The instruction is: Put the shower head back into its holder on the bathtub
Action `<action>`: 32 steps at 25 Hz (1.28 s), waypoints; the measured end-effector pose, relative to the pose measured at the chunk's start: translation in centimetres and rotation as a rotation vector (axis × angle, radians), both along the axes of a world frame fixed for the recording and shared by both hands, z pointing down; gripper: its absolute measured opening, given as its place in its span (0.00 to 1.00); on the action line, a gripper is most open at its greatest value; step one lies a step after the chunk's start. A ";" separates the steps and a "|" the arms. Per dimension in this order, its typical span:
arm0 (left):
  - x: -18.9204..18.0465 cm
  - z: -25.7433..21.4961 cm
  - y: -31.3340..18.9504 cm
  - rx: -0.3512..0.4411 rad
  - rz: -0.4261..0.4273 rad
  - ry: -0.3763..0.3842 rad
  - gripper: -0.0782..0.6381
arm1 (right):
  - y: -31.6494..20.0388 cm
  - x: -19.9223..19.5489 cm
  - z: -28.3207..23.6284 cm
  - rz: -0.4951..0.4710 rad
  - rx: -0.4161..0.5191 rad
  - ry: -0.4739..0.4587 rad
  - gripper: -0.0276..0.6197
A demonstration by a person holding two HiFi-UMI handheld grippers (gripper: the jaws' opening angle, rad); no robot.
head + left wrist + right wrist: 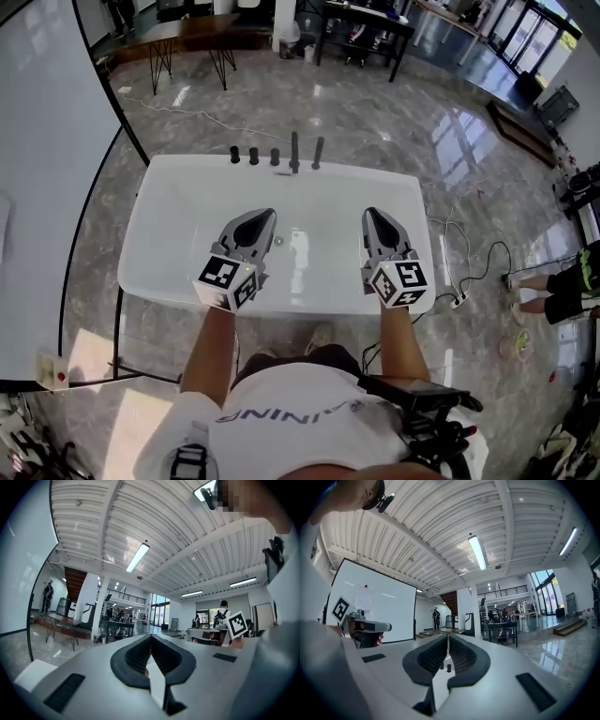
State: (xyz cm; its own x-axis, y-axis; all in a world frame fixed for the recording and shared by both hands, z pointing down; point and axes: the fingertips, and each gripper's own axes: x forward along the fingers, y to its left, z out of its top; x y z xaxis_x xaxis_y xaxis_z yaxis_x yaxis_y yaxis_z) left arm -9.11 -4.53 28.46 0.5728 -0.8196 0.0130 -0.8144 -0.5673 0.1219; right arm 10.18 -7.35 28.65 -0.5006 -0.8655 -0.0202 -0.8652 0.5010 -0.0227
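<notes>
Bathtub (155, 220) rim fixtures (276, 157) too small to tell apart

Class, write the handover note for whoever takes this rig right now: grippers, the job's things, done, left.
Left gripper: shut, empty, over the bathtub.
Right gripper: shut, empty, beside it.
Fittings stand in a row on the far rim; nothing loose lies in the tub.
Done, it seems: the right-end fitting looks like the shower head, docked; too small to be sure.
Left: confirm it is seated.
</notes>
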 end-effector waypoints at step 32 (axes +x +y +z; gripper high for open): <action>7.1 -2.0 6.5 -0.033 -0.026 0.040 0.13 | 8.2 4.8 -1.3 -0.116 -0.052 0.013 0.08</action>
